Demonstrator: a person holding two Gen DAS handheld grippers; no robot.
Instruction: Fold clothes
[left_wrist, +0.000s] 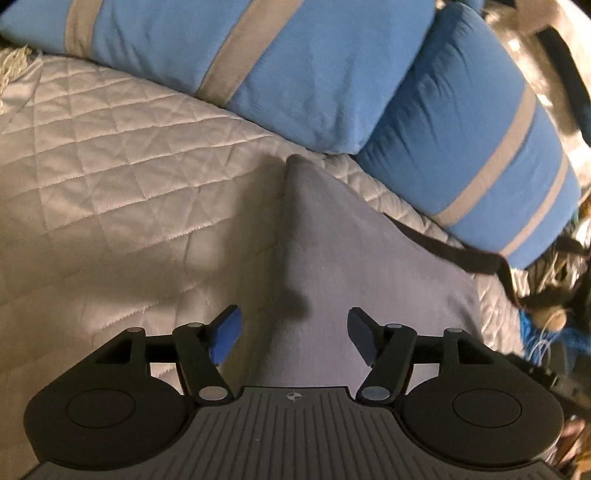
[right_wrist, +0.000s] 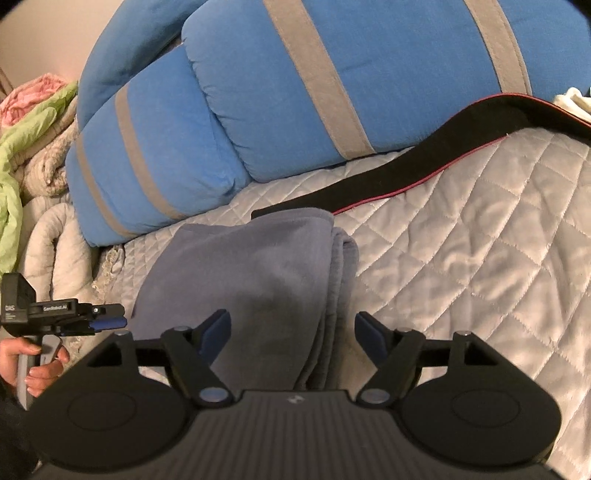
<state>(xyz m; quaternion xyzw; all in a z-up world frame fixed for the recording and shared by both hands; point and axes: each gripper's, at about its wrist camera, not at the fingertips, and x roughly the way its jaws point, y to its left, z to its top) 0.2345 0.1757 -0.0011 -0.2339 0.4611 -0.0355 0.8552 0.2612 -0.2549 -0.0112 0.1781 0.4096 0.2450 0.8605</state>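
Grey fleece garment (right_wrist: 258, 273) lies folded, lengthwise toward blue pillows (right_wrist: 295, 92).

Bedroom: quilted bedspread (right_wrist: 480, 236), pillows (right_wrist: 295, 92)

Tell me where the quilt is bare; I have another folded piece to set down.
Bare quilt lies right of the folded grey garment, below the black strap. In the left wrist view, quilt left of the garment is also bare, up to the blue pillows. Crowded: the pillow edge and the heaped bedding at far left.
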